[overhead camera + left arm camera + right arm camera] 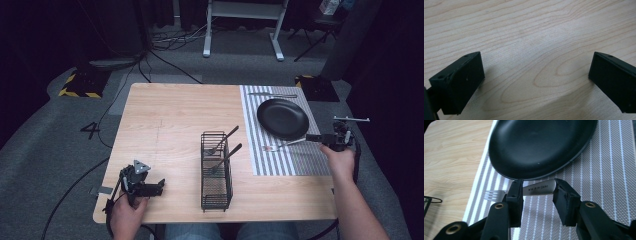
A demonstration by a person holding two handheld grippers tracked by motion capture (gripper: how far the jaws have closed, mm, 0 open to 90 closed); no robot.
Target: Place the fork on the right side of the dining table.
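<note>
My left hand-held gripper (159, 188) rests low at the near left corner of the counter (170, 115); its jaws stand wide apart over bare wood grain, nothing between them. Middle of the counter: a black wire cutlery basket (216, 172), upright, with two dark-handled utensils (223, 139) leaning out of its far end. To the right lies a grey-and-white striped placemat (280, 162), carrying a black plate (283, 118). A piece of silver cutlery (272, 95) lies beyond the plate's far rim. The fork (537, 189) lies flat on the placemat just beside the plate's near rim, tines pointing toward the basket. My right hand-held gripper (537, 191) comes in from the right edge. Its jaws are part open, straddling the fork's handle end. Pads sit close on either side; no grip on the fork.
</note>
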